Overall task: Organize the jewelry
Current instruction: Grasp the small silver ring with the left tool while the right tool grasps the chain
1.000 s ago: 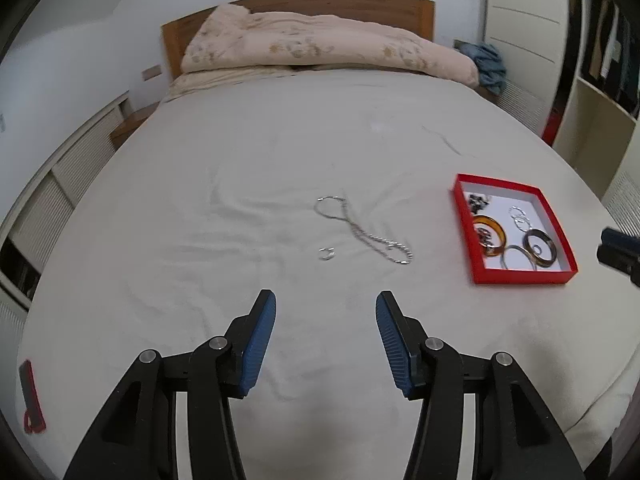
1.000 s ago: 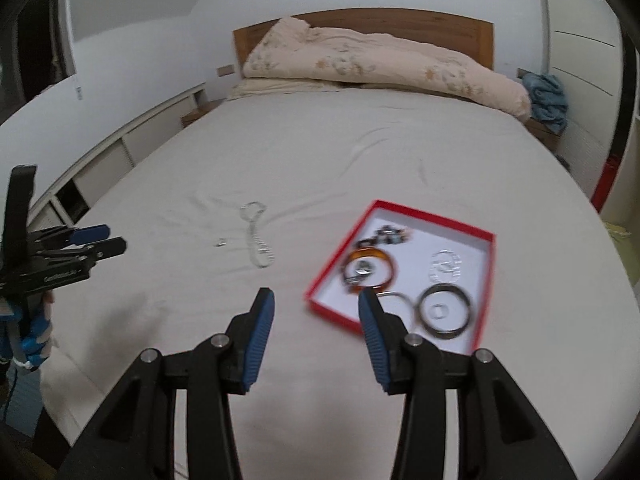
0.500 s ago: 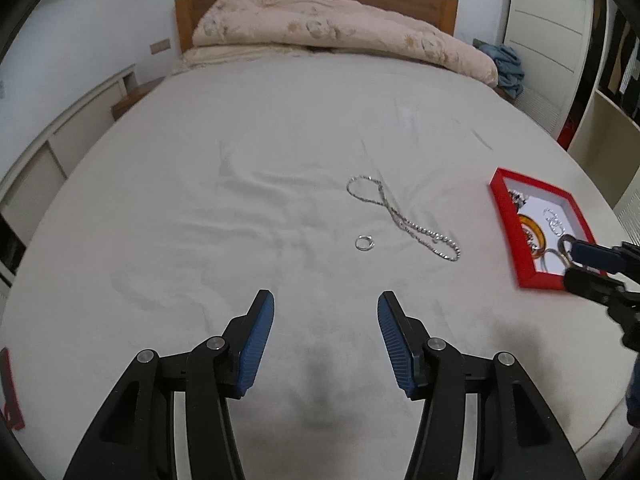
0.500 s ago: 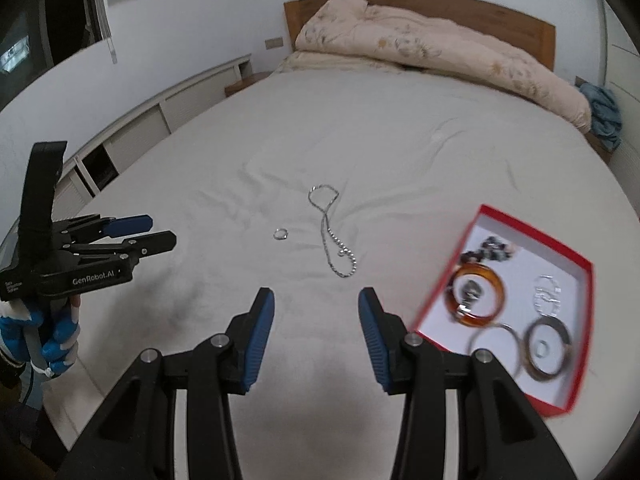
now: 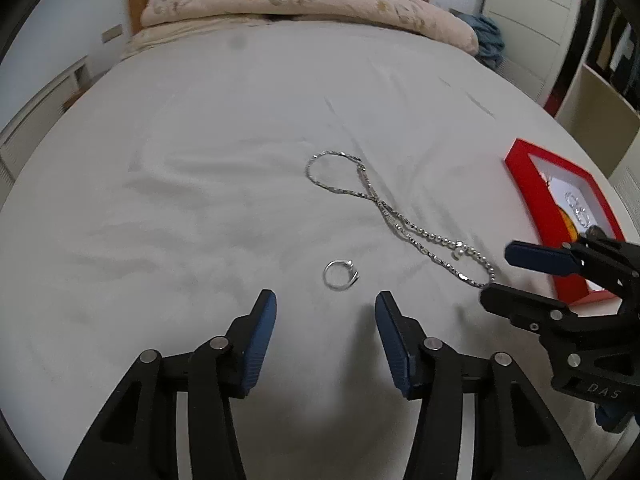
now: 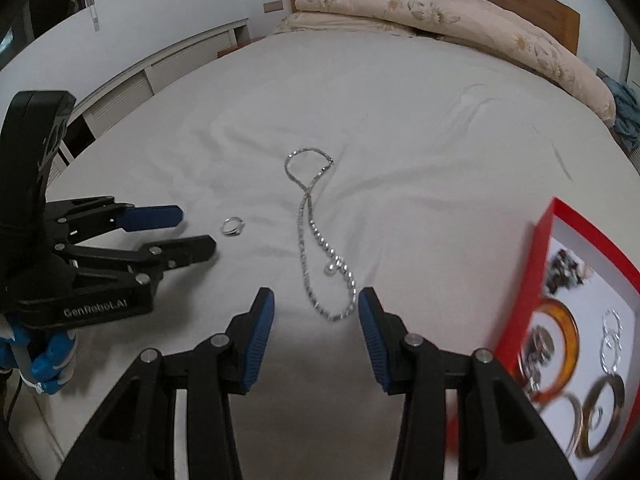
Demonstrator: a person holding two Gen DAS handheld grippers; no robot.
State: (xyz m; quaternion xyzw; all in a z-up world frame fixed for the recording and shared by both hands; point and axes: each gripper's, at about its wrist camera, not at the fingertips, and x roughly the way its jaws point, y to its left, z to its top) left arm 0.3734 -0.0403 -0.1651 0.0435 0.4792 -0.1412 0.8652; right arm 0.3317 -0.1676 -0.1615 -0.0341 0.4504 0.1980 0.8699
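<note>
Both hand-held grippers sit closer to the jewelry than a second ago; ring and necklace now loom larger in each view. Left hand-held gripper (image 5: 323,322): jaws apart, empty, low over the bed (image 5: 200,160), ring (image 5: 340,275) lying just ahead between its fingertips. Right hand-held gripper (image 6: 316,320): jaws apart, empty, the near end of the necklace (image 6: 316,240) between its fingertips. Necklace lies in a long loop on the sheet, beside the ring, not touching it. Red tray (image 6: 536,276) at the right holds bangles, an amber one (image 6: 560,344) among them, and small pieces. Writing: "GenRobot.AI" on the left gripper body in the right view; "DAS" on the right gripper body in the left view.
</note>
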